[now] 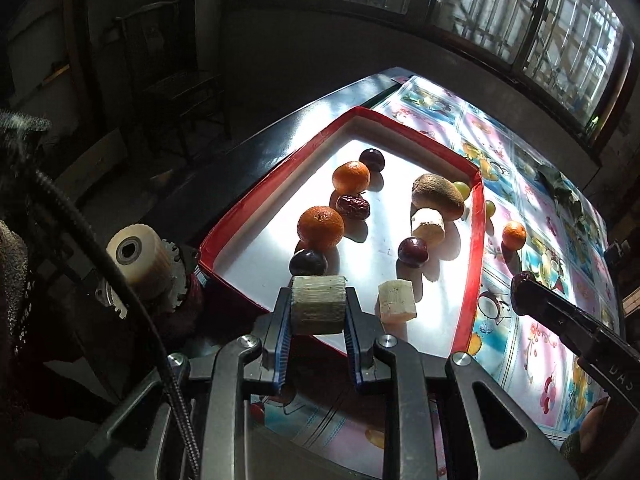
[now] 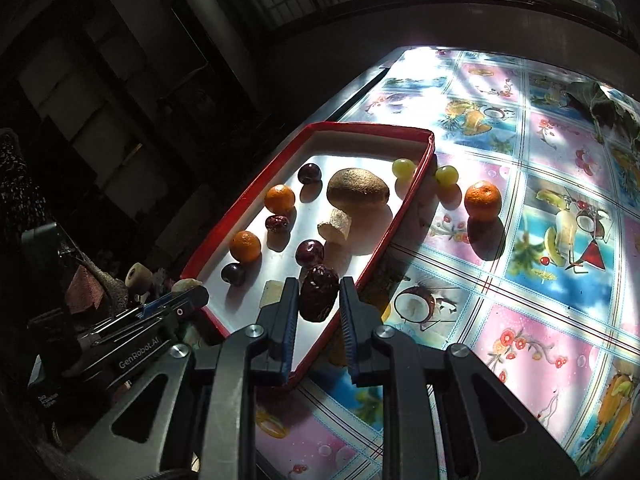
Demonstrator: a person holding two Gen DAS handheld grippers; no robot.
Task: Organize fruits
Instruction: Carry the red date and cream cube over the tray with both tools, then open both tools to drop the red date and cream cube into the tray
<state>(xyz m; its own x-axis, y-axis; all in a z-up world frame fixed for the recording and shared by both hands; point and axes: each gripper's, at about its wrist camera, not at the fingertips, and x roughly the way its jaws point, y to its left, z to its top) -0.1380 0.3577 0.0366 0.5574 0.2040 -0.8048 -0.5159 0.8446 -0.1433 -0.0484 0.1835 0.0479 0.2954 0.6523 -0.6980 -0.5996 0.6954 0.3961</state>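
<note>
A red-rimmed white tray [image 1: 476,240] [image 2: 420,168] lies on the table with several fruits: two oranges, dark plums, a red date [image 1: 353,207], a kiwi [image 1: 438,196] [image 2: 357,189], a green grape and pale sugarcane chunks. My left gripper [image 1: 319,310] is shut on a sugarcane chunk [image 1: 318,304] over the tray's near edge. My right gripper [image 2: 319,300] is shut on a dark red date [image 2: 318,292] above the tray's near right corner; it also shows in the left wrist view [image 1: 524,292]. An orange [image 1: 513,235] [image 2: 483,201] and a grape [image 2: 446,175] lie outside the tray.
The table has a glossy fruit-print cloth [image 2: 560,240]. A dark leafy item [image 2: 600,108] lies at the far right. A roll of tape [image 1: 138,252] sits left of the tray. The table's left edge drops to a dark room with a chair [image 1: 180,92].
</note>
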